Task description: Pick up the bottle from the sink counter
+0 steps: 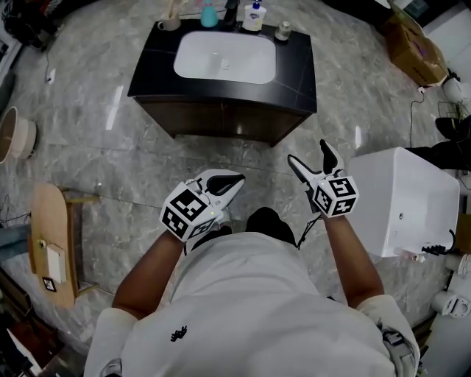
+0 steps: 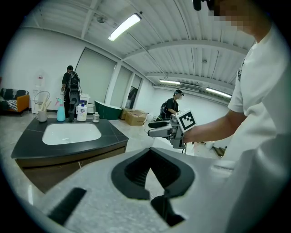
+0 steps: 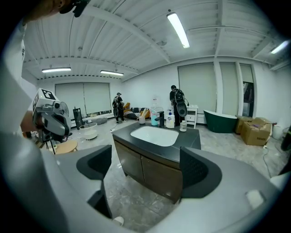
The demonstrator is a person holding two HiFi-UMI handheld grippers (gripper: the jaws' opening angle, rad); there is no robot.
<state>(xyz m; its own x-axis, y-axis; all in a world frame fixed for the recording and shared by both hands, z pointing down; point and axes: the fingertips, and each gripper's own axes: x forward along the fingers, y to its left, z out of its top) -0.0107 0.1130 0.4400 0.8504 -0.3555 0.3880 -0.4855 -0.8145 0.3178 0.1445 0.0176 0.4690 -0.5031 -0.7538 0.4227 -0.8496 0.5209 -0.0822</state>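
The black sink counter [image 1: 294,81] with its white basin [image 1: 224,57] stands ahead of me, well out of reach. Along its back edge stand a teal bottle [image 1: 210,15], a black faucet [image 1: 230,13], a white bottle with a blue label [image 1: 255,16] and a small jar [image 1: 282,31]. The white bottle [image 2: 82,111] [image 3: 170,119] shows in both gripper views. My left gripper [image 1: 234,179] [image 2: 150,157] is shut and holds nothing. My right gripper [image 1: 307,152] [image 3: 145,168] is open and empty, pointing at the counter. Both hover over the floor in front of my body.
A cup with brushes [image 1: 169,22] sits at the counter's back left. A white cabinet [image 1: 405,199] stands to my right, a wooden stool [image 1: 53,243] and a bowl [image 1: 15,132] to my left. Marble floor [image 1: 96,96] lies between me and the counter. People [image 2: 70,91] stand beyond it.
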